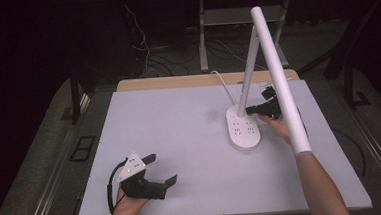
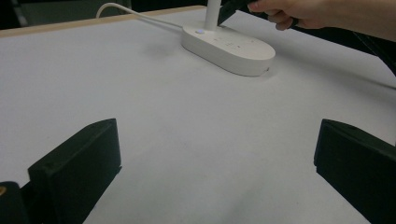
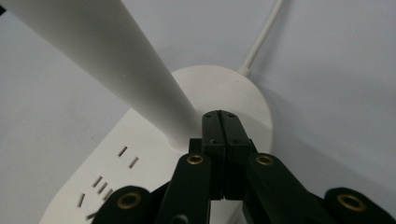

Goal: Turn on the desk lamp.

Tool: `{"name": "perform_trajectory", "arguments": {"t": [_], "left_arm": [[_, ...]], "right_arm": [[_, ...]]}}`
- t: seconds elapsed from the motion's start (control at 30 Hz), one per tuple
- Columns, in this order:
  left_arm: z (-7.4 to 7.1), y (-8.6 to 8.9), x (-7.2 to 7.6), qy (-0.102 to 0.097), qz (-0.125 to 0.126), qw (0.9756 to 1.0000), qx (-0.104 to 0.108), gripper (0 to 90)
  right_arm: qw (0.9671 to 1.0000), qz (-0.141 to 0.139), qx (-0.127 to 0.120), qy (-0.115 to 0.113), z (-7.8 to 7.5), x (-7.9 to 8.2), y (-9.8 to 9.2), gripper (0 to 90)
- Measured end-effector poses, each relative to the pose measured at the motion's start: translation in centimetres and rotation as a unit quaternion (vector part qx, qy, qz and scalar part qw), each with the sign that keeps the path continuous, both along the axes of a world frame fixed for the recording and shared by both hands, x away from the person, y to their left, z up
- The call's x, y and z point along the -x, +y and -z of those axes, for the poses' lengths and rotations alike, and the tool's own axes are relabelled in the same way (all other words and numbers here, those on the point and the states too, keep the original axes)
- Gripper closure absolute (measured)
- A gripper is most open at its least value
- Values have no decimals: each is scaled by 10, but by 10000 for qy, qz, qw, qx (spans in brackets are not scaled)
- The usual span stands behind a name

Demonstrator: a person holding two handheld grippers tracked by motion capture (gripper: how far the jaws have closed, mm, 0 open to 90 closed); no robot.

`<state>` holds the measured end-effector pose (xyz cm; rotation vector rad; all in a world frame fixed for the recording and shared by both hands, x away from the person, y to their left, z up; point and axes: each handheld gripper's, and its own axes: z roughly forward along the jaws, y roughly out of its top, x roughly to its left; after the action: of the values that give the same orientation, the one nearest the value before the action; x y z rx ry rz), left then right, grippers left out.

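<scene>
The right gripper, jaws closed and empty, nears the lamp base, probably to press its button; the left gripper rests wide open at lower left.

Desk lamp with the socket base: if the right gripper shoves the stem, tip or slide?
The lamp probably slides: its base is broad and flat on the smooth table. The long tilted head overhangs the base, so a high shove might tip it. Its cord may drag.

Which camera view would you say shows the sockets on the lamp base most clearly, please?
The right gripper view: the sockets sit close up, each slot distinct on the lamp base. The high view shows them small from above; the left gripper view shows them faint and edge-on.
</scene>
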<state>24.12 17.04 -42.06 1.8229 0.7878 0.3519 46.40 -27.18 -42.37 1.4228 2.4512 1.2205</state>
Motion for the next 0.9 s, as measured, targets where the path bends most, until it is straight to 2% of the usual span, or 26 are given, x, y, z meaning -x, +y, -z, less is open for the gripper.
{"name": "perform_trajectory", "arguments": {"t": [0.2,0.37,0.9], "left_arm": [[0,-1,0,-9,19,10000,-9,0],[0,-2,1,-6,36,10000,-26,0],[0,-2,1,-19,32,10000,-19,0]], "right_arm": [[9999,36,-115,23,2,0,-1,892],[10000,35,-24,27,1,0,0,894],[9999,86,-100,9,3,3,0,893]]}}
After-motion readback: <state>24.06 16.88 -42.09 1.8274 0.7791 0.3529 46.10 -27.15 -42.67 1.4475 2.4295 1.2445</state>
